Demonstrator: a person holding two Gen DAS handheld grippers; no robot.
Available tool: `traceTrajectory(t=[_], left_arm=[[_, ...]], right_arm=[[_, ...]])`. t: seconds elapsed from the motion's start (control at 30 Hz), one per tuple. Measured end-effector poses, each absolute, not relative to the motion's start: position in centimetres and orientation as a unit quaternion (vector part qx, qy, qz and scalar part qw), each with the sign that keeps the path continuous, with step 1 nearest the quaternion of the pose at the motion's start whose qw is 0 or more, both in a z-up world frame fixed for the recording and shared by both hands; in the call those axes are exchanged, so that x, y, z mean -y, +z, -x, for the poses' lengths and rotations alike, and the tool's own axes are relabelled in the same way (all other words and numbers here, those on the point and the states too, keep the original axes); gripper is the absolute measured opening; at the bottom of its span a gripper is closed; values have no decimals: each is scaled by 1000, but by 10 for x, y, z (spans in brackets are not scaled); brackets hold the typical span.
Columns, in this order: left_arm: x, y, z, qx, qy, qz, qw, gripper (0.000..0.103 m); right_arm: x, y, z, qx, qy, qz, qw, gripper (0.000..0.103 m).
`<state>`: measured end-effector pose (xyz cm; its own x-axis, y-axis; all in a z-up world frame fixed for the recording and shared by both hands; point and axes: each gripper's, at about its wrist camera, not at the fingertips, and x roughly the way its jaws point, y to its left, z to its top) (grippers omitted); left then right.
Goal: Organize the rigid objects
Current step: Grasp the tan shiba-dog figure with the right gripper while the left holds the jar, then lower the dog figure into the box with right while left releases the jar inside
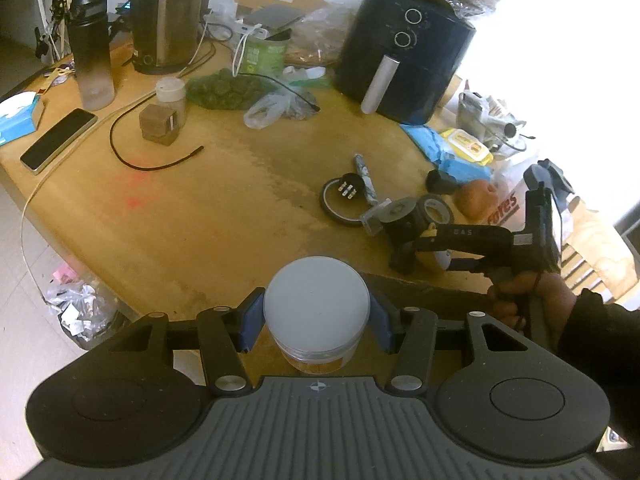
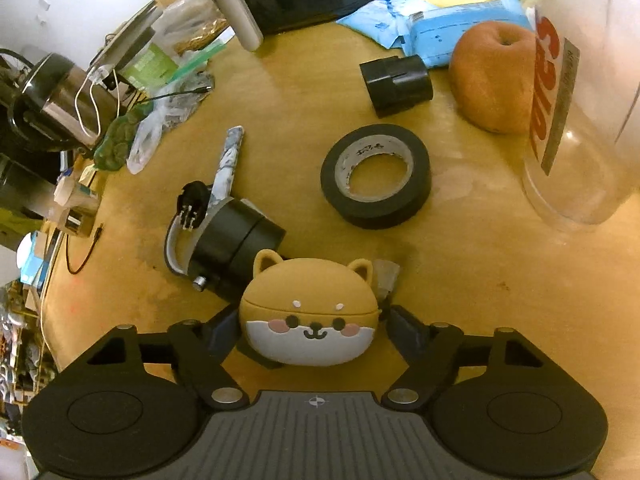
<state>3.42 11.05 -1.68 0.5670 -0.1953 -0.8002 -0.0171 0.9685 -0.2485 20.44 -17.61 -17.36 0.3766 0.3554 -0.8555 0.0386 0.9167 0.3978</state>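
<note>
Beyond your workspace you have a black air fryer (image 1: 404, 52), an electric kettle (image 1: 166, 16), a phone (image 1: 59, 139) and a tissue box (image 1: 18, 114) on the wooden table (image 1: 224, 200)

Between your left tongs (image 1: 316, 320) sits a matt grey-lidded clear plastic jar (image 1: 316, 304); beyond them, the worn, scuffed yellow wooden bench (image 1: 224, 184).

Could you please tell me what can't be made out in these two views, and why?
- Jar contents, left wrist view: its white lid covers them.
- Clear container, right wrist view: its top is cut off by the frame edge.
- Tape roll core writing, right wrist view: too small to read.
- Right of the air fryer, left wrist view: washed out by glare.
- Dog case right side, right wrist view: contact with the finger is unclear.
</note>
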Motion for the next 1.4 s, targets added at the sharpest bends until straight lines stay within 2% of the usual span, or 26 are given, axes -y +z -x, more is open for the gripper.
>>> traceTrajectory(t=[0.33, 0.93, 1.4], left_arm=[[-95, -15, -33, -465, -69, 98, 877, 53], [-60, -28, -59, -477, -116, 56, 869, 53], [-47, -67, -81, -514, -133, 22, 847, 53]], right_arm=[[188, -159, -186, -537, 97, -190, 816, 78], [212, -84, -126, -479, 134, -197, 845, 78], [180, -76, -76, -487, 177, -115, 847, 78]])
